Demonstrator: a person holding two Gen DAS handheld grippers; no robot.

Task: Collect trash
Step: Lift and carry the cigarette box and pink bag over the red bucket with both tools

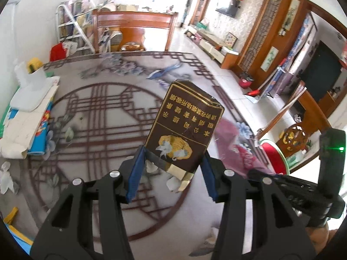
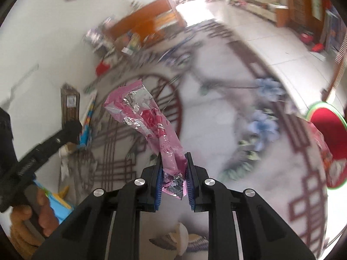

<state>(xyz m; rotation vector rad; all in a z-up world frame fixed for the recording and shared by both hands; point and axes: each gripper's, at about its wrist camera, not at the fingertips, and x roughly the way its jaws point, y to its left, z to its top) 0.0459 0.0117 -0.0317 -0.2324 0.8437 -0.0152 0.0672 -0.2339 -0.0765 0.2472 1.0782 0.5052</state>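
My left gripper (image 1: 173, 151) is shut on a crumpled dark brown cigarette pack (image 1: 184, 127) with gold print, held above the patterned table (image 1: 91, 112). My right gripper (image 2: 173, 160) is shut on a pink foil-lined snack wrapper (image 2: 147, 117), also lifted above the table (image 2: 216, 119). The pack and left gripper show at the left edge of the right wrist view (image 2: 69, 106). The pink wrapper shows blurred to the right of the pack in the left wrist view (image 1: 229, 143). A red round bin with a green rim (image 2: 327, 130) stands beside the table's right edge; it also shows in the left wrist view (image 1: 275, 158).
White tissue scraps (image 1: 6, 175) and a stack of papers and a blue booklet (image 1: 32, 117) lie at the table's left side. Crumpled scraps (image 2: 180, 238) lie near the front edge. A wooden chair (image 1: 134, 30) stands at the far side. Another pink packet (image 2: 325, 151) lies by the bin.
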